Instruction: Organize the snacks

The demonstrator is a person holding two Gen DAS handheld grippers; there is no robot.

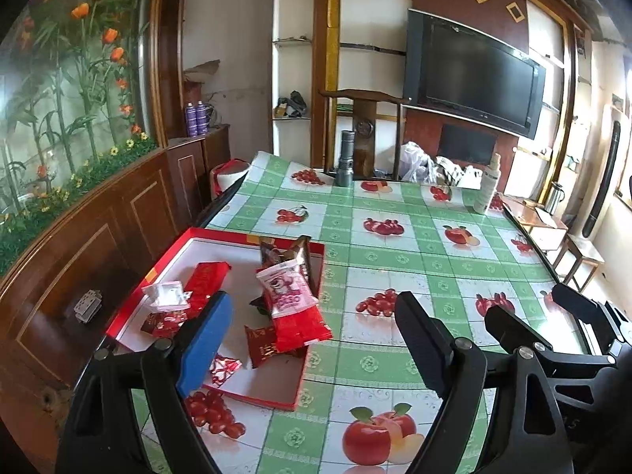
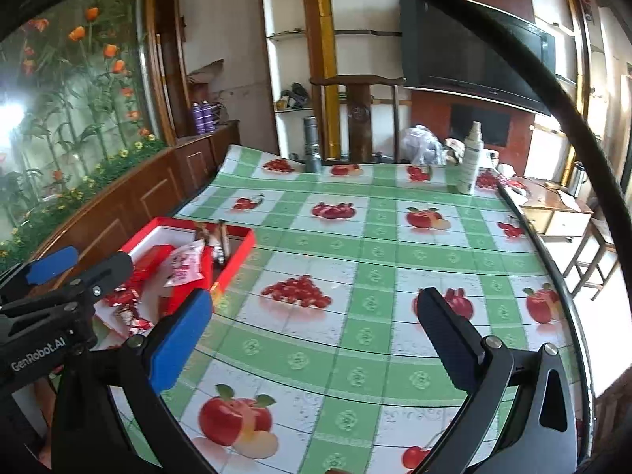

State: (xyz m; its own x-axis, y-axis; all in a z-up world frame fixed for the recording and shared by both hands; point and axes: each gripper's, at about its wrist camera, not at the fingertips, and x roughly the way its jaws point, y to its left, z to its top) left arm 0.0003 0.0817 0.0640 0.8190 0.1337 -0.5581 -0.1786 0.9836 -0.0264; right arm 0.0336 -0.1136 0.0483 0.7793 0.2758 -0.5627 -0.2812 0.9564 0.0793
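A shallow red box [image 1: 225, 233] with a white floor lies at the table's left edge. It holds several snack packs: a pink-and-white packet [image 1: 286, 288] on top of red packets [image 1: 300, 326], a brown packet [image 1: 284, 252], a long red pack [image 1: 205, 280] and a small white pack [image 1: 166, 296]. My left gripper [image 1: 312, 316] hangs open over the box's near right corner, with nothing between its jaws. My right gripper [image 2: 312, 316] is open and empty over the bare tablecloth, to the right of the box [image 2: 237, 256]. The left gripper [image 2: 79, 266] shows at the far left of the right wrist view.
The table [image 1: 395, 260] has a green checked fruit-print cloth. At its far edge stand a grey flashlight [image 1: 344, 158] and a white spray bottle [image 1: 488, 185], with plastic bags [image 1: 414, 162] and a wooden chair behind. A black cable [image 2: 553, 91] arcs across the right wrist view.
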